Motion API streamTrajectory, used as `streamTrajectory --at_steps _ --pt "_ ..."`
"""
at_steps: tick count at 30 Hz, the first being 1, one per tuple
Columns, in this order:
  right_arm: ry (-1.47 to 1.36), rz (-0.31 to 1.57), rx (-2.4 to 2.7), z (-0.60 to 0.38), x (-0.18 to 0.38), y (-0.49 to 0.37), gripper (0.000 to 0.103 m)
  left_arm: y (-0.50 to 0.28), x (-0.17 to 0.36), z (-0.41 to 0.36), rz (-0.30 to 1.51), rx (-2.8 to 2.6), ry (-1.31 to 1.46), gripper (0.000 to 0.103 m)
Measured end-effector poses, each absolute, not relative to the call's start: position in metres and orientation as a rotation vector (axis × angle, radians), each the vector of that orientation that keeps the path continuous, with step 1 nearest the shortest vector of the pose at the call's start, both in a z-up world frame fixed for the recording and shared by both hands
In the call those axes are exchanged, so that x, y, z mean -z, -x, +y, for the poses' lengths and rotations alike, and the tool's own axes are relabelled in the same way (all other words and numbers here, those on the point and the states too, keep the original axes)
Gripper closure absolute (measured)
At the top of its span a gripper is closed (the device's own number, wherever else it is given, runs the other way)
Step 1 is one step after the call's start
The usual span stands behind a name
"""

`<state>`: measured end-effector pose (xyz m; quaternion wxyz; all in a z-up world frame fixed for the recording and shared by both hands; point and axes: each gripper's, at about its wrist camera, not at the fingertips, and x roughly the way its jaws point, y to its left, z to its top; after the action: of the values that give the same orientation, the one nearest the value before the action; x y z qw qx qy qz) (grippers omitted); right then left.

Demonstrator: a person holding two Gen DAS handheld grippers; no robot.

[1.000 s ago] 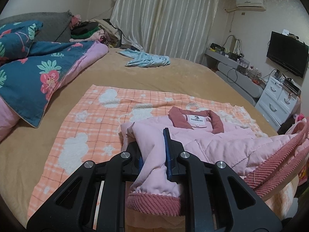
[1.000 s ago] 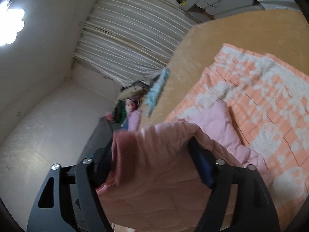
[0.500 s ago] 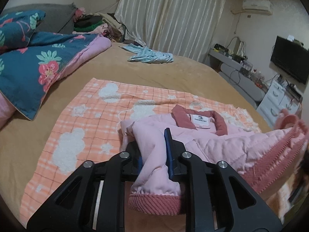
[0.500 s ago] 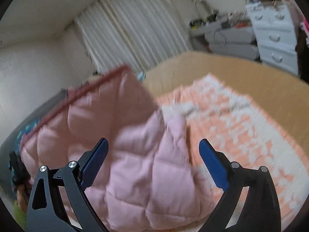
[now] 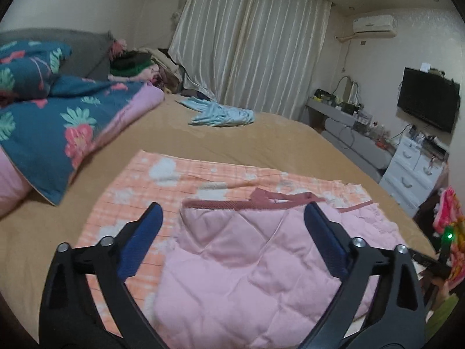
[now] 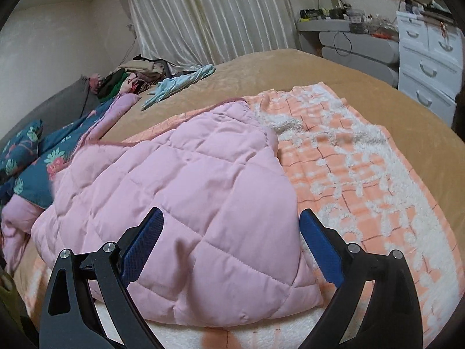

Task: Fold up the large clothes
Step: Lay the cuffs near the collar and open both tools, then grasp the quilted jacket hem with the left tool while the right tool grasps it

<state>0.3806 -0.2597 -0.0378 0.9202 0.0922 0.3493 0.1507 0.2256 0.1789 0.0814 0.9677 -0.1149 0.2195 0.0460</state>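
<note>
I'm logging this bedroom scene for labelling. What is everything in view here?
quilted jacket: 1, pink, folded on blanket
blanket: 1, orange-white check, on bed
bed cover: 1, tan
duvet: 1, teal floral, left side
garment: 1, light blue, far side
clothes pile: 1, mixed, by curtains
curtains: cream
television: 1, black, wall
drawers: white
left gripper: opening, nothing between
right gripper: open, over jacket

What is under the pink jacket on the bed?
The pink jacket lies on an orange-and-white checked blanket, spread over the tan bedcover. The blanket's part beneath the jacket is covered.
</note>
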Motion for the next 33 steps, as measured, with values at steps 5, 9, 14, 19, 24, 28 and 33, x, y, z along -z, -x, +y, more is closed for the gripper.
streamTrajectory --at_steps 5,9,14,19,24,28,33 --pt "-0.135 0.712 -0.288 -0.256 0.037 -0.382 0.009 -0.229 -0.059 0.182 0.514 -0.141 0.183 0.009" --pt "-0.119 0.71 -0.279 -0.257 0.038 -0.386 0.009 -0.228 -0.018 0.187 0.62 -0.147 0.161 0.009" --pt "-0.104 0.708 -0.283 -0.257 0.037 -0.39 0.009 -0.225 0.02 0.202 0.731 -0.134 0.243 0.009" --pt "-0.083 0.753 -0.273 -0.257 0.043 -0.394 0.009 -0.225 0.052 0.212 0.813 -0.067 0.411 0.009" --pt "-0.075 0.76 -0.264 -0.257 0.045 -0.398 0.009 -0.226 0.065 0.212 0.817 -0.048 0.47 0.009" --pt "-0.061 0.777 -0.274 -0.252 0.052 -0.404 0.009 -0.224 0.065 0.21 0.811 -0.047 0.464 0.024" --pt "0.016 0.791 -0.257 -0.238 0.054 -0.404 0.056 -0.228 0.047 0.184 0.772 -0.05 0.319 0.074"
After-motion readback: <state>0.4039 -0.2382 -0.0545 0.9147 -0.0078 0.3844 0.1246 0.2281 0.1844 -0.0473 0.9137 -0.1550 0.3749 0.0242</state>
